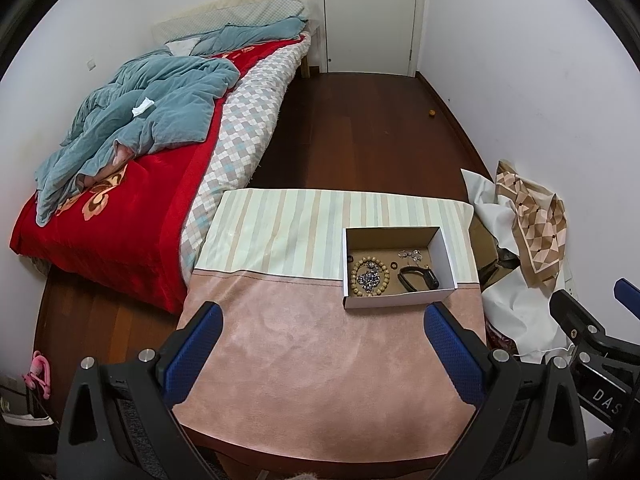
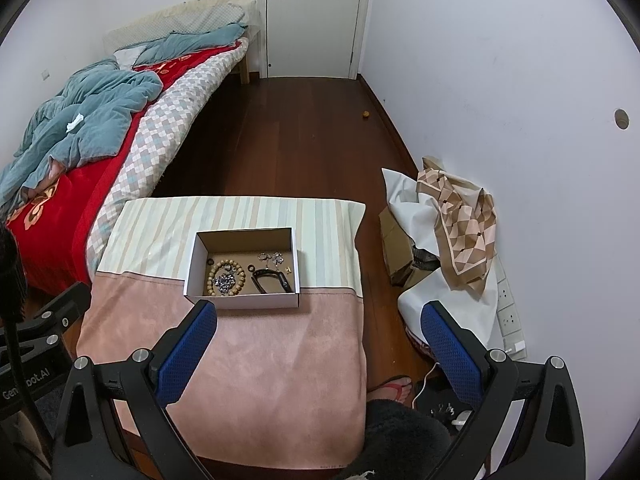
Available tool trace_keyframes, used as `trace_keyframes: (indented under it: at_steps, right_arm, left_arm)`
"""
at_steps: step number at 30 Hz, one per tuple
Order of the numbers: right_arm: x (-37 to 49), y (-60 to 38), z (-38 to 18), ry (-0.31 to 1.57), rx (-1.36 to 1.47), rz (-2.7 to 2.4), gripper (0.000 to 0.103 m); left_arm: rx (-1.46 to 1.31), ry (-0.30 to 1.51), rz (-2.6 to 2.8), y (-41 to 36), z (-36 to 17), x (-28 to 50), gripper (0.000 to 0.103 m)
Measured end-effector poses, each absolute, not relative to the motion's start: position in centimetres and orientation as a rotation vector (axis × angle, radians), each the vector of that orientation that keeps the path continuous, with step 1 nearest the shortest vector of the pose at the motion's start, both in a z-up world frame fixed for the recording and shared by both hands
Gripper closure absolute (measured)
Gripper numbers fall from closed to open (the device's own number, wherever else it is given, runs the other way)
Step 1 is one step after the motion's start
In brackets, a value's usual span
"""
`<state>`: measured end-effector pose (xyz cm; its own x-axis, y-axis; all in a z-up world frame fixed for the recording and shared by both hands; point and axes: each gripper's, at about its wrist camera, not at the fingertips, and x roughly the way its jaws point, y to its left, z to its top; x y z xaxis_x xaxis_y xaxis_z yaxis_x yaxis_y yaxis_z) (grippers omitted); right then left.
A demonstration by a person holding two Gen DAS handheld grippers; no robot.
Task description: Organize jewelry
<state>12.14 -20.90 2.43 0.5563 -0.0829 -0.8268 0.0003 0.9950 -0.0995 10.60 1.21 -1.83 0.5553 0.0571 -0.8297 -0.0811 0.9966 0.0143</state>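
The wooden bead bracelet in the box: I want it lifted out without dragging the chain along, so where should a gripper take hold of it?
Grip the wooden bead bracelet on its left arc, coming straight down from above. It lies flat as an open ring in the box, whose walls block a side approach, and the silver chain sits piled inside the ring, so an outer arc is probably safest.

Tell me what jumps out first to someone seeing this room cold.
The red blanket on the bed at left, under a crumpled blue-grey quilt. Next, the open cardboard box on the pink and striped cloth, holding a wooden bead bracelet and a black band.
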Motion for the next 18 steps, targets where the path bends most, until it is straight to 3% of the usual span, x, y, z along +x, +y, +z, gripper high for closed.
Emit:
trace_keyframes:
  at_steps: [18]
  right_arm:
    - [12.33, -21.16, 2.35, 0.983, -0.094, -0.050, 0.000]
  left_arm:
    - [-0.025, 0.978, 0.076, 1.29, -1.94, 10.42, 0.000]
